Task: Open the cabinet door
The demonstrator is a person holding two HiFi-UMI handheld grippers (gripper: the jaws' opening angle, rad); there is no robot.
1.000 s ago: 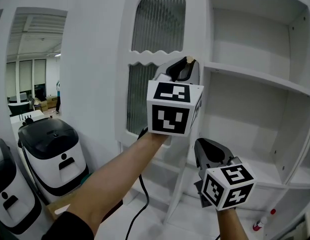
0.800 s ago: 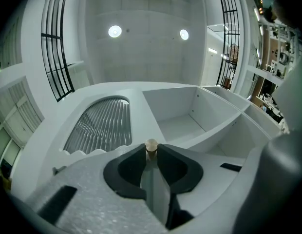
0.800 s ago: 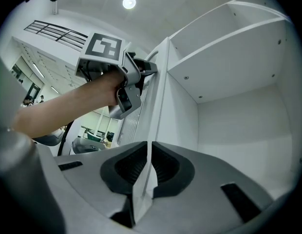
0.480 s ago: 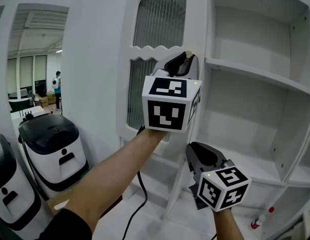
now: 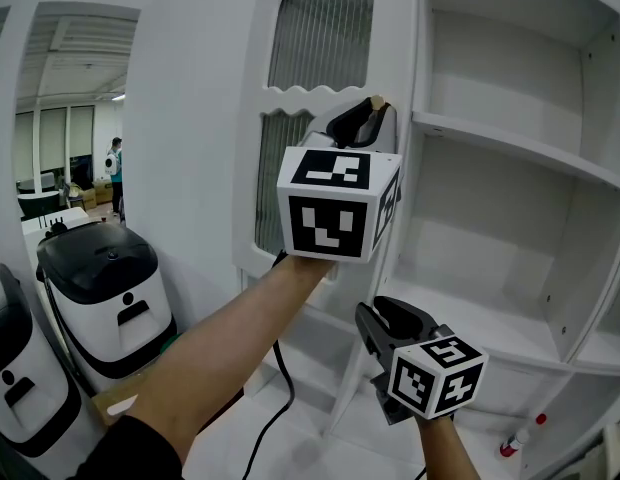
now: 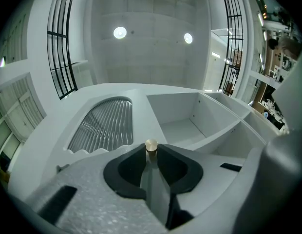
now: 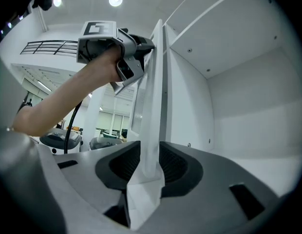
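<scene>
The white cabinet door [image 5: 290, 183], with ribbed glass panels, stands swung out to the left of the open cabinet. My left gripper [image 5: 368, 120] is shut on its small round knob [image 5: 379, 103]; in the left gripper view the knob [image 6: 151, 144] sits pinched between the dark jaws of the left gripper [image 6: 151, 155]. Lower down, my right gripper [image 5: 373, 326] is shut on the door's free edge. In the right gripper view that door edge [image 7: 155, 96] runs up from between the jaws of the right gripper [image 7: 149, 165] toward the left gripper [image 7: 141, 45].
Bare white shelves [image 5: 510, 148] fill the cabinet at right. Two black-and-white machines [image 5: 100, 288] stand on the floor at left. A black cable [image 5: 280, 388] hangs under my left arm. A small red-capped bottle [image 5: 518, 440] lies low at the right.
The door has swung a little further left with my left gripper on the knob. My right gripper has moved left and down along the door's edge.
</scene>
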